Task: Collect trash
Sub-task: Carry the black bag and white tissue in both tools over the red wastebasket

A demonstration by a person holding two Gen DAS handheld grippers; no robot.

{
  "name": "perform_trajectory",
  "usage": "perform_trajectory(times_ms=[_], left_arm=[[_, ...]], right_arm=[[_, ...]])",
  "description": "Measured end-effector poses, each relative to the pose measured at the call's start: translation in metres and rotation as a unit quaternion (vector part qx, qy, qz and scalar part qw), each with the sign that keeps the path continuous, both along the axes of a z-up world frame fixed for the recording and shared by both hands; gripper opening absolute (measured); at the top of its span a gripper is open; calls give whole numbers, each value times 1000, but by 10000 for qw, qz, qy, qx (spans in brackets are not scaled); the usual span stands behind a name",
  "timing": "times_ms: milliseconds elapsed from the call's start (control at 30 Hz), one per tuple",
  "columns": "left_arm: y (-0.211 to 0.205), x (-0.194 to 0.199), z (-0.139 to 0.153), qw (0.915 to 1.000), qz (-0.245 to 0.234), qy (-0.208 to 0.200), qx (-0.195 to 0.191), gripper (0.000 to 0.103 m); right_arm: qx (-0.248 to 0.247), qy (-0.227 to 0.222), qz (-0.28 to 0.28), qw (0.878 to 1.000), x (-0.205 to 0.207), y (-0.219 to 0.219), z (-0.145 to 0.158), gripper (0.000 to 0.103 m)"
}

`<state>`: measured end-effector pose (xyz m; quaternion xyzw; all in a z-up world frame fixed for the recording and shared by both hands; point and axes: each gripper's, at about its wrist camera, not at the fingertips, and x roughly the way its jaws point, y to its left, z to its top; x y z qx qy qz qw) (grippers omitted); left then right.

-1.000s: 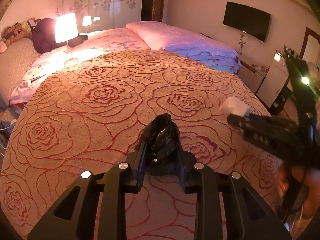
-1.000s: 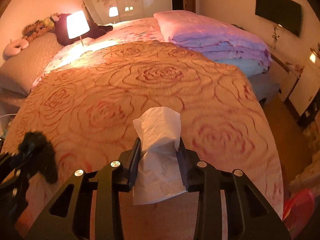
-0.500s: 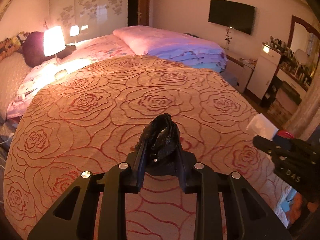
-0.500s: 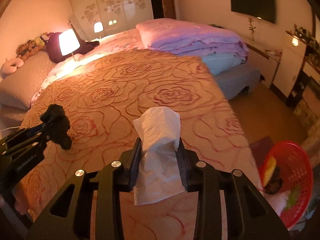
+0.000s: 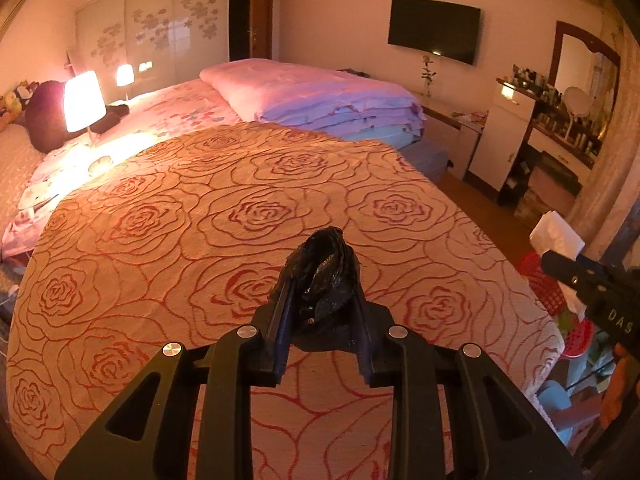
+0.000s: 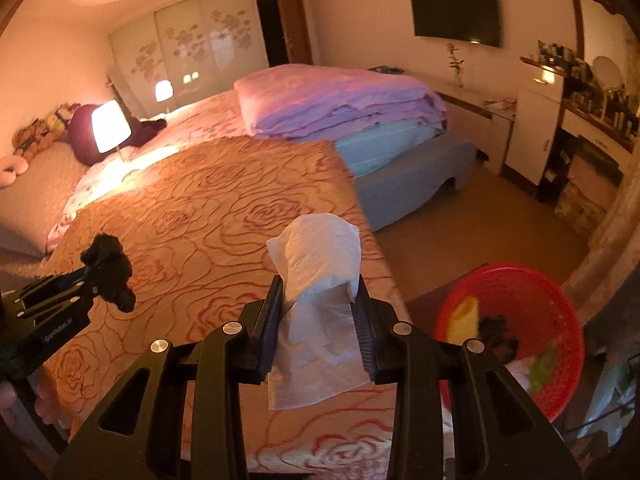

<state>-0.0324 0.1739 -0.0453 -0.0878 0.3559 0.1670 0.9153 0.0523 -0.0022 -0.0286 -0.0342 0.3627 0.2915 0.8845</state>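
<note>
Above the rose-patterned bedspread [image 5: 248,216], a crumpled black plastic scrap [image 5: 324,276] is gripped in the left gripper [image 5: 320,312] jaws, a white tissue [image 6: 320,304] in the right gripper [image 6: 320,320] jaws. Each piece should be carried squarely over the red basket [image 6: 560,300] on the floor at right before release. The tissue's long axis is seen running along the fingers, top pointing away.

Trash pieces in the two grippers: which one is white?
The tissue clamped in the right gripper is white paper. The crumpled plastic wad in the left gripper is black and glossy.
</note>
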Motion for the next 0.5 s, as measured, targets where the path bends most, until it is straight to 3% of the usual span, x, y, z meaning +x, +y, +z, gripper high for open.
perform_trajectory(times_ms=[500], left_arm=[[-39,28,19,9981,-574,-77,197,25]], right_arm=[[-35,-109,-618,9980,18,-64,13,33]])
